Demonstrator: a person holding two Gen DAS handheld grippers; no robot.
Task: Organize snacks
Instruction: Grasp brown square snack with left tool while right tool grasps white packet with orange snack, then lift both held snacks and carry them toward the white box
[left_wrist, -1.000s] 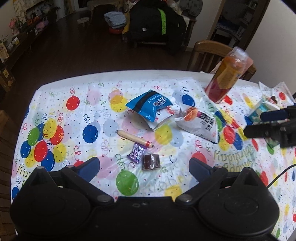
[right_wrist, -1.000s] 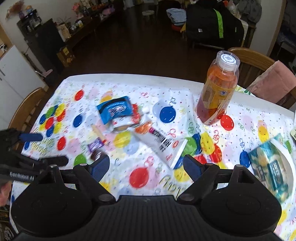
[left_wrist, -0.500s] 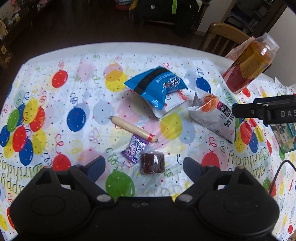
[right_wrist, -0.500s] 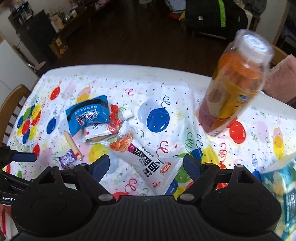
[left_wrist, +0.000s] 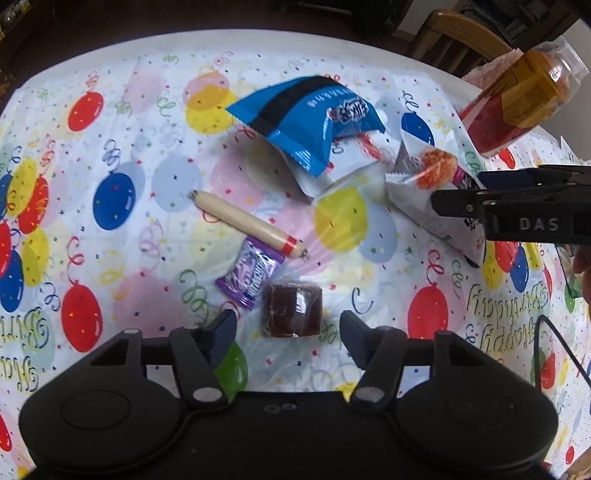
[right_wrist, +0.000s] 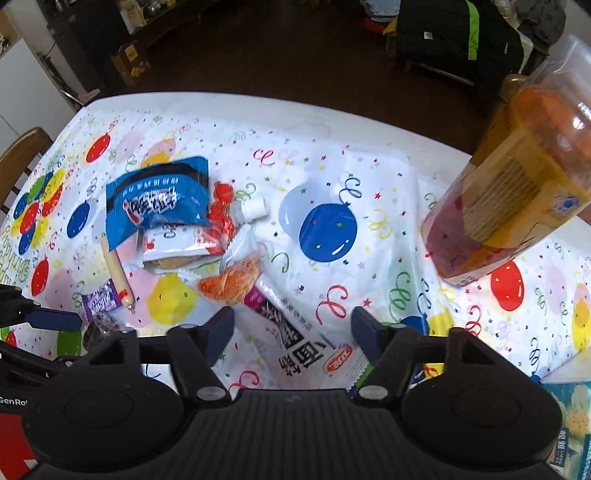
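Dark brown wrapped candy (left_wrist: 293, 310) lies on the balloon tablecloth (left_wrist: 122, 147) between the spread, empty fingers of the left gripper (left_wrist: 288, 328), purple candy (left_wrist: 251, 271) and sausage stick (left_wrist: 247, 224) just beyond, while the right gripper (right_wrist: 293, 326), also spread and empty, hovers over the white noodle packet (right_wrist: 288, 325) near the orange bottle (right_wrist: 517, 192).

**Both hand-held grippers drop toward the snacks**

The left hand-held gripper (left_wrist: 288, 326) has come forward and lower, so the dark brown sweet (left_wrist: 293, 310) now sits between its spread fingers, which have drawn somewhat closer together. The right hand-held gripper (right_wrist: 291, 325) has moved in over the white noodle packet (right_wrist: 291, 332), which now lies between its fingers, and the orange bottle (right_wrist: 517, 184) looms larger.
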